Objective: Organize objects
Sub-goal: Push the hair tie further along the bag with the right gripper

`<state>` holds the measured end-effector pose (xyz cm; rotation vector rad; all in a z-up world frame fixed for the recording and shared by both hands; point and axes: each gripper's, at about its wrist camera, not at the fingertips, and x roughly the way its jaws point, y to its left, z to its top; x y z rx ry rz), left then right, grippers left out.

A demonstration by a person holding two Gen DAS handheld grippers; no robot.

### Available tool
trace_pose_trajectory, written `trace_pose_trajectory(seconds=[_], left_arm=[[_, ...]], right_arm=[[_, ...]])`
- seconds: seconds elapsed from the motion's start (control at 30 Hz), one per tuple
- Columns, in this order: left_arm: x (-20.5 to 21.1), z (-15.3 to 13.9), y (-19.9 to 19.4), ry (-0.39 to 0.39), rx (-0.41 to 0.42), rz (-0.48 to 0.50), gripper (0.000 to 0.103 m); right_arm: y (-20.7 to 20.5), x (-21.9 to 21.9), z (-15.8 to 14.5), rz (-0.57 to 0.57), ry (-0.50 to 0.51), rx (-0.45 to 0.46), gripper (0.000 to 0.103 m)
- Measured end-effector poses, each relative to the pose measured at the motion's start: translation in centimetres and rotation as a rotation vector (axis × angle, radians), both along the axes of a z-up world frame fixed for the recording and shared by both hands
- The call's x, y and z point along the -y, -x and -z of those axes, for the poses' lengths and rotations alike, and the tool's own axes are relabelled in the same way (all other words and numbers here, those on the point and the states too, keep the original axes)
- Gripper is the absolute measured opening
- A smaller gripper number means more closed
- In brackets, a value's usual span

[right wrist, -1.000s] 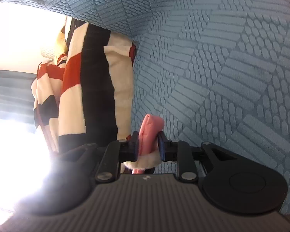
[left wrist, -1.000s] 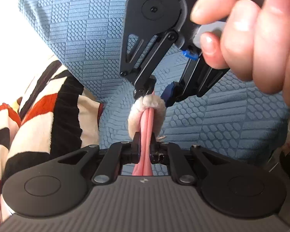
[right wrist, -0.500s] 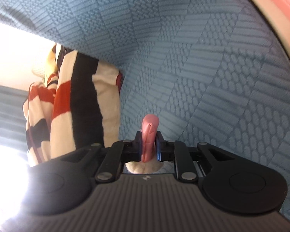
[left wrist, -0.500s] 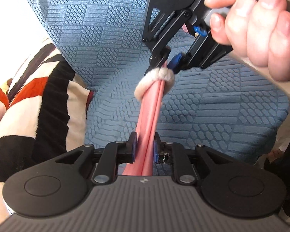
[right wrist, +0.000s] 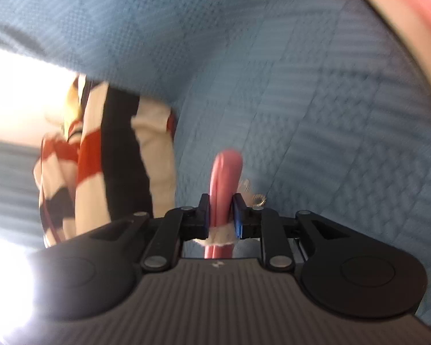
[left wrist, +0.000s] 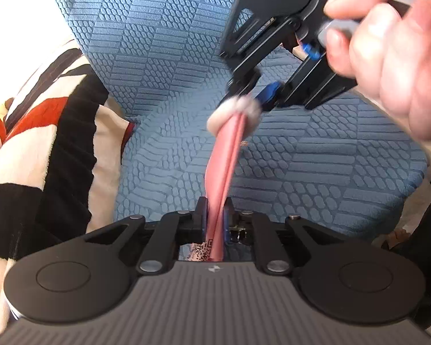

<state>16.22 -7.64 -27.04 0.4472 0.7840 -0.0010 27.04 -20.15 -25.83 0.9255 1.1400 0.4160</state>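
Stretched longer than a second ago, the pink sock [left wrist: 219, 169] spans both grippers above the blue cushion [left wrist: 163, 66]; left gripper [left wrist: 216, 214] clamped tight on its lower part; right gripper [left wrist: 251, 93], jaws easing apart, pinches the fluffy white cuff [left wrist: 234, 112]; striped blanket [left wrist: 43, 149] alongside.

Sock [left wrist: 221, 161]: pink, with a cream fluffy cuff [left wrist: 234, 112]; a tag [left wrist: 201, 251] at its lower end carries a black-and-white square code. Cover [left wrist: 163, 66]: blue, embossed in blocks of ovals and bars. Blanket [left wrist: 51, 143]: cream with black and red-orange stripes; same in right view [right wrist: 106, 155]. Left claw [left wrist: 215, 215] and right claw [left wrist: 254, 92]: black bodies, blue pads [right wrist: 238, 218], grey ribbed housing. Right view blurred; cover pattern faint.
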Motion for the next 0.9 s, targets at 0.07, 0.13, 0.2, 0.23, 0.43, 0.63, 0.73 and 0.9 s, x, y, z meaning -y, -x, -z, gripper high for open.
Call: trace_pose_trajectory(seconds=[0.07,0.13,0.2,0.23,0.43,0.63,0.73,0.9], left_arm=[[-0.2,0.1,0.0,0.018,-0.009,-0.012,0.012],[-0.4,0.0,-0.1,0.037,-0.011,-0.023,0.012],[-0.5,0.0,-0.1,0.051,-0.012,-0.027,0.012],[-0.5,0.0,-0.2,0.054,-0.013,-0.03,0.012],[-1.2,-0.1,-0.6,0.097,-0.022,-0.055,0.012],[-2.0,-0.1,-1.2,0.14,-0.032,-0.082,0.013],[-2.1,-0.1,-1.3,0.146,-0.032,-0.086,0.013],[-2.7,-0.2,-1.6,0.175,-0.036,-0.106,0.013]], right_arm=[[0.2,-0.9,0.0,-0.03,0.021,0.002,0.02],[0.3,-1.2,-0.1,-0.037,0.035,0.01,0.021],[0.2,-1.1,-0.2,-0.026,0.04,0.012,0.025],[0.3,-1.0,-0.4,-0.015,0.043,0.022,0.027],[1.0,-1.0,-1.8,-0.029,0.044,0.076,0.046],[2.2,-3.1,-1.1,-0.097,0.063,0.043,0.045],[2.4,-4.6,-0.2,-0.138,0.079,0.01,0.043],[2.9,-6.2,0.3,-0.178,0.103,0.002,0.026]])
